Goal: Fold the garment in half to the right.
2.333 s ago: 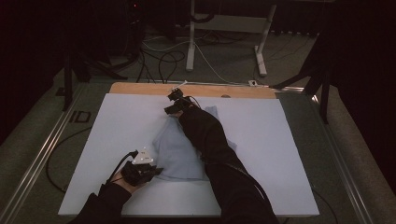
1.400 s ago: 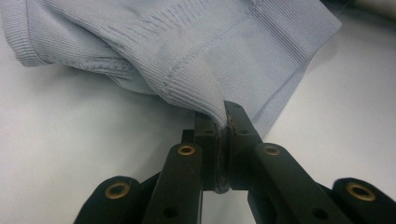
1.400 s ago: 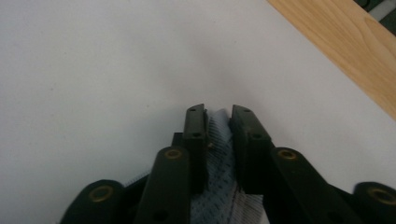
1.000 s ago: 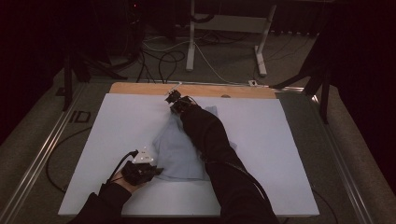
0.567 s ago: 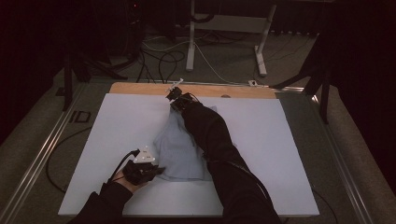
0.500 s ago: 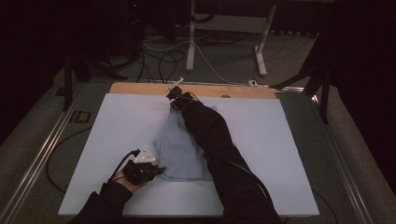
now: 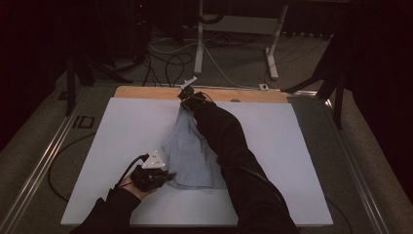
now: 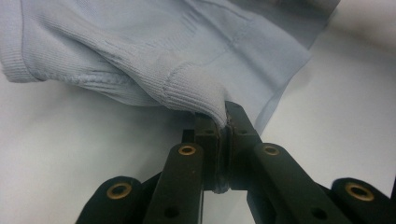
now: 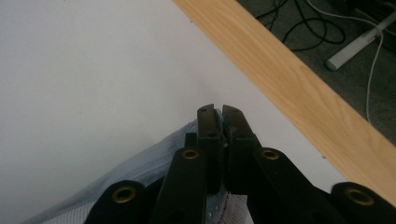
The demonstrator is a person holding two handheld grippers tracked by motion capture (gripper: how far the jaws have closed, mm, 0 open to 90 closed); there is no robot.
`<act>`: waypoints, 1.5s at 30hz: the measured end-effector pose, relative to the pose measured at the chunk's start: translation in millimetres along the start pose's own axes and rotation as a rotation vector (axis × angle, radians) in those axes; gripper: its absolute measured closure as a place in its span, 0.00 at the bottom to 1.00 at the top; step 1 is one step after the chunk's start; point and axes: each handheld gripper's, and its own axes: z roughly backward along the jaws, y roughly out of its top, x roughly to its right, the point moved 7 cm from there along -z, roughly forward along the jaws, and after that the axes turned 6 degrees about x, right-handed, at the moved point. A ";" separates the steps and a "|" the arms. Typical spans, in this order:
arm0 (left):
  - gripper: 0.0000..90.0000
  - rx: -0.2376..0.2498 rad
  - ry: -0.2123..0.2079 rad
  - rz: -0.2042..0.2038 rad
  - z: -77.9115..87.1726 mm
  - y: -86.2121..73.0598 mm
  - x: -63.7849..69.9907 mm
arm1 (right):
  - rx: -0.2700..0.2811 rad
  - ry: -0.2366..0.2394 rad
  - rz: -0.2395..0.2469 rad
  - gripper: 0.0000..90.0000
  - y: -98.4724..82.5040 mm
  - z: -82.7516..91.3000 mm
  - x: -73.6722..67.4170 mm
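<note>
High view is showing a pale blue knit garment [image 7: 187, 156] lying mid-way across the white table [image 7: 122, 131], stretching toward the wooden strip [image 7: 146, 92] at the far edge. Near that strip, the right gripper [image 7: 187, 93] is pinching the garment's far end; well back from it, the left gripper [image 8: 223, 122] is clamping a ribbed cuff. Soft, stretchy fabric could be slipping from either pinch if tension grows.
</note>
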 end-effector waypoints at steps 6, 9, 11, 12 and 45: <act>0.97 0.005 -0.007 -0.014 -0.6 7.1 4.5 | 0.009 0.005 0.002 0.97 0.7 8.3 4.8; 0.97 0.010 -0.012 -0.018 -0.8 11.6 6.3 | 0.023 0.005 -0.006 0.97 1.6 12.6 6.7; 0.97 0.013 -0.016 -0.024 -0.8 14.6 7.9 | 0.022 0.006 0.003 0.97 1.6 14.6 7.5; 0.97 0.015 -0.018 -0.026 -1.5 16.6 9.1 | 0.032 0.008 -0.001 0.97 2.1 17.9 8.7; 0.97 0.016 -0.101 -0.127 -27.7 64.1 40.4 | 0.077 -0.001 -0.047 0.97 -16.7 68.3 45.3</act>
